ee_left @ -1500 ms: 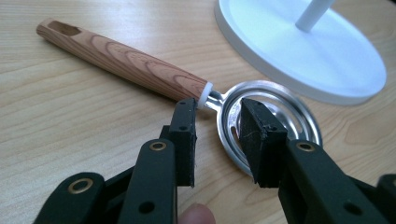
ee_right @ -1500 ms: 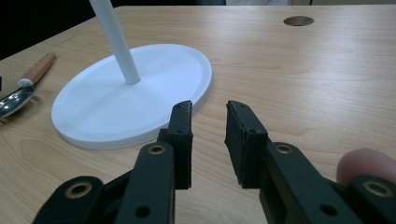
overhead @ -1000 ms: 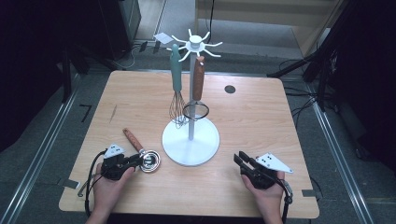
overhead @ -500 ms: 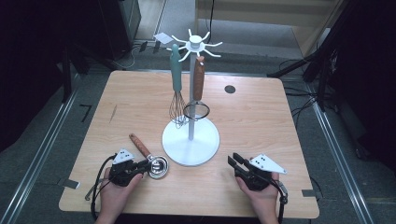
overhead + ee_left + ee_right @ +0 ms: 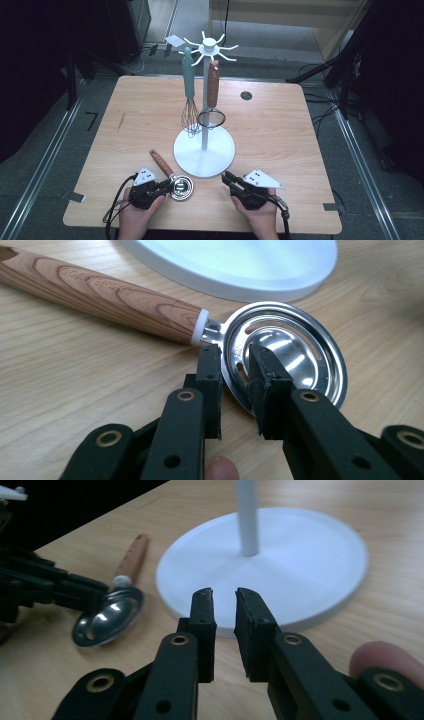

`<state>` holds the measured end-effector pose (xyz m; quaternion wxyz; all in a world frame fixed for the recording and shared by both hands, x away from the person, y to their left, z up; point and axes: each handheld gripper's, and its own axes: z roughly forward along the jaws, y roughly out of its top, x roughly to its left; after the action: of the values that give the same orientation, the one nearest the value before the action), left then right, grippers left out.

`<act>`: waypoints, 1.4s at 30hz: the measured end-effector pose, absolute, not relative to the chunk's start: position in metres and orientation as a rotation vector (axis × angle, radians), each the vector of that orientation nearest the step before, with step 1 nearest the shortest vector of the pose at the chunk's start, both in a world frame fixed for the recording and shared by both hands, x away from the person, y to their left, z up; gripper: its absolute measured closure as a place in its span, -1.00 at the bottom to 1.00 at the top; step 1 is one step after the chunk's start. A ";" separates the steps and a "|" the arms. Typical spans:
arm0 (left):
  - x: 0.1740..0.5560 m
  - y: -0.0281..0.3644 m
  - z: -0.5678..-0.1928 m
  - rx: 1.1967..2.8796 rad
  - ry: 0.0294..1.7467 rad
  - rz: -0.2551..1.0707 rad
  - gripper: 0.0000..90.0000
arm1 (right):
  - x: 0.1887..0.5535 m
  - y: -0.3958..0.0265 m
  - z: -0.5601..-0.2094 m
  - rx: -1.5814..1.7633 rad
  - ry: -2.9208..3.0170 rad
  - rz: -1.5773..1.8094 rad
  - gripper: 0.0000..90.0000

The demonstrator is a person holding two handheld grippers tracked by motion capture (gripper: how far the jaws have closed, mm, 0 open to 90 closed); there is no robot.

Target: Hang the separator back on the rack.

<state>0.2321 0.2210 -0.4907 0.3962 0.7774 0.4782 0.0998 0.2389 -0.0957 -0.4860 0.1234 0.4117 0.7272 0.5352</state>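
While the white utensil stand point(image 5: 204, 159) fills the centre of the high view, with a teal whisk point(image 5: 189, 95) and a wooden-handled strainer point(image 5: 212, 100) hanging from its arms, the slotted spoon point(image 5: 172, 176) lies at lower left, its steel bowl just beside the stand's base. The left gripper point(image 5: 167, 184) is clamped on that bowl's rim; the right gripper point(image 5: 226, 177) sits at lower right, empty.

In the left gripper view, the jaws of the left gripper point(image 5: 234, 371) pinch the bowl's near edge, the spoon point(image 5: 150, 310) running to the upper left. Thin metal can pivot, so I judge a slow lift best.

In the right gripper view, the right gripper point(image 5: 223, 611) has just been closing on nothing, a narrow gap left. It could take the wooden handle point(image 5: 131, 559) at upper left to steady the spoon for hanging.
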 end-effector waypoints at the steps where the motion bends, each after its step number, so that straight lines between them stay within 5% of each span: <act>1: 0.231 0.219 -0.491 1.970 1.207 0.244 0.69 | 0.238 -0.089 -0.487 1.195 2.140 1.567 0.82; 9: 0.228 0.213 -0.489 1.943 1.126 0.184 0.59 | 0.232 -0.042 -0.492 1.124 2.303 1.539 1.00; 17: 0.236 0.241 -0.481 1.902 1.158 0.257 0.68 | 0.229 -0.013 -0.501 1.062 2.426 1.427 1.00; 42: 0.247 0.263 -0.485 1.878 1.226 0.330 0.66 | 0.232 -0.049 -0.504 1.146 2.425 1.352 1.00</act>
<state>0.2470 0.2629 -0.4849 0.4236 0.7506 0.4898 0.1317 0.2324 -0.0491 -0.5042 0.0691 0.3807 0.8054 0.4489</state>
